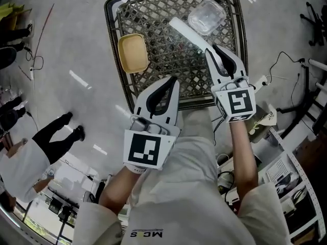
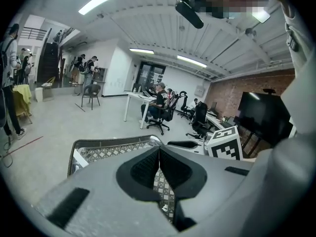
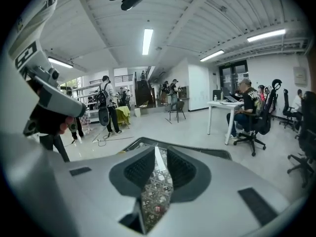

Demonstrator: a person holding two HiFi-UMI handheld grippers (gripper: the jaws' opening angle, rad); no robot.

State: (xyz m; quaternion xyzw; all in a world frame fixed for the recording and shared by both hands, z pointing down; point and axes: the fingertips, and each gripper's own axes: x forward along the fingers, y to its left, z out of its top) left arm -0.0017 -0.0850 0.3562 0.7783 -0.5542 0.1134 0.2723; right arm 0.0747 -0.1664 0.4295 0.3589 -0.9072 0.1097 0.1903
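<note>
The white bar (image 1: 186,33) lies flat on the woven tabletop (image 1: 168,73), in the upper middle of the head view, and slants from upper left down to lower right. Its lower end comes just to the tip of my right tongs (image 1: 213,49). These tongs are open only by a narrow slit. In the right gripper view the bar (image 3: 158,164) shows in that slit, close against one pad, with lattice visible beside it. So I judge that nothing is clamped, and I cannot tell if the pad touches the bar. I hold these tongs nearly in line with the bar, probably so that its end can enter straight between the pads.

My left tongs (image 1: 173,79) are fully closed, pad against pad, and empty. They hang over the near rim of the tabletop, at the centre of the frame, I think only to be out of the way.

A clear plastic box (image 1: 206,15) sits just beside the bar's upper part, perhaps touching it. A shallow yellow tray (image 1: 133,52) rests well apart, at the left rim. A person (image 1: 30,152) stands on the floor at the lower left.
</note>
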